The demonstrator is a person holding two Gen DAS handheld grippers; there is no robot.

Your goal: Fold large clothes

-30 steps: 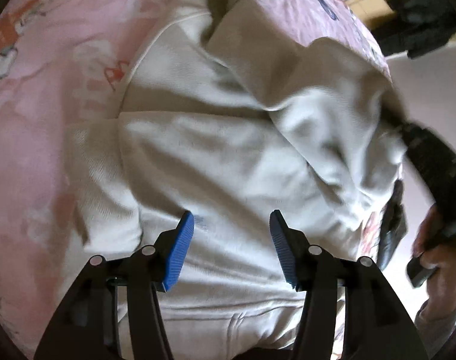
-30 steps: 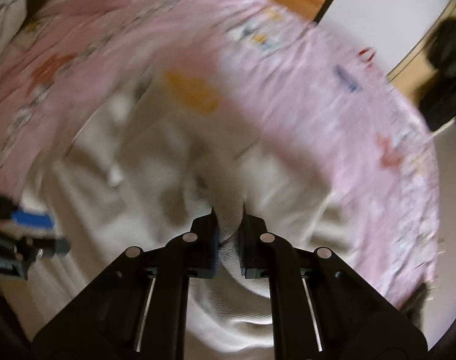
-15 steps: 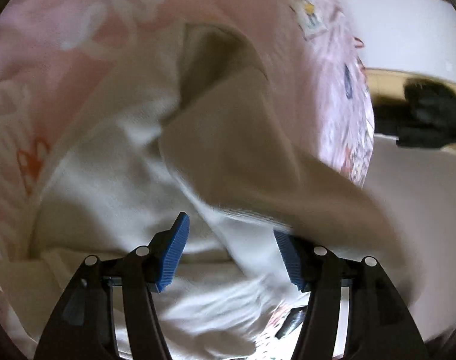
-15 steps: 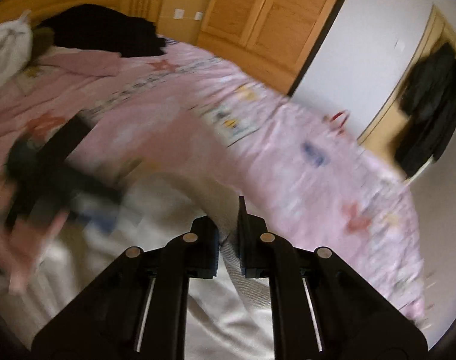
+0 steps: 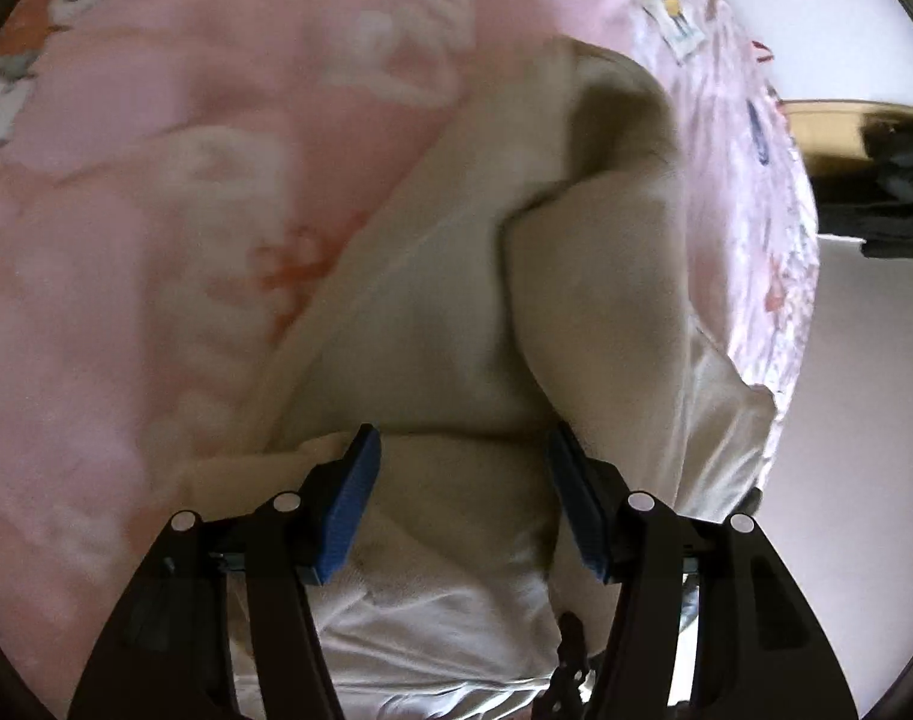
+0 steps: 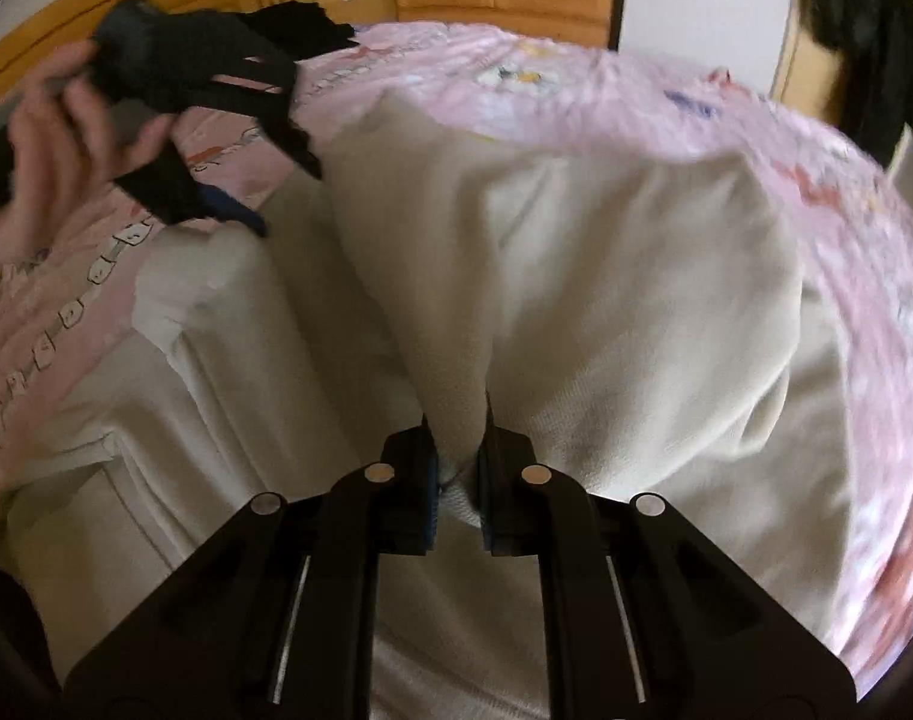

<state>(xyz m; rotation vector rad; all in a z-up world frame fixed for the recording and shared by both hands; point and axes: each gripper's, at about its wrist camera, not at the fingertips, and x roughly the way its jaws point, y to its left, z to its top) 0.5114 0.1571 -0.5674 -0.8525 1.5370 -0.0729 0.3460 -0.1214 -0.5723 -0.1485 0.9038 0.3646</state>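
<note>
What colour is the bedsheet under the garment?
Pink with cartoon prints, clearest in the right wrist view: bedsheet.

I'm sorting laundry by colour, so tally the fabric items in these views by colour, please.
Cream: 1, the large cream knit garment, pinched by the right gripper
Pink: 1, the pink printed bedsheet
Black: 2, a black clothes heap on the bed, a black hanging coat
Total: 4

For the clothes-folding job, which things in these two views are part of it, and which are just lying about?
In the job:
- cream garment, spread on the pink bedspread
- right gripper, shut on a fold of it
- left gripper, open above it

Lying about:
- dark clothes by the headboard
- black coat hanging at the wall
</note>
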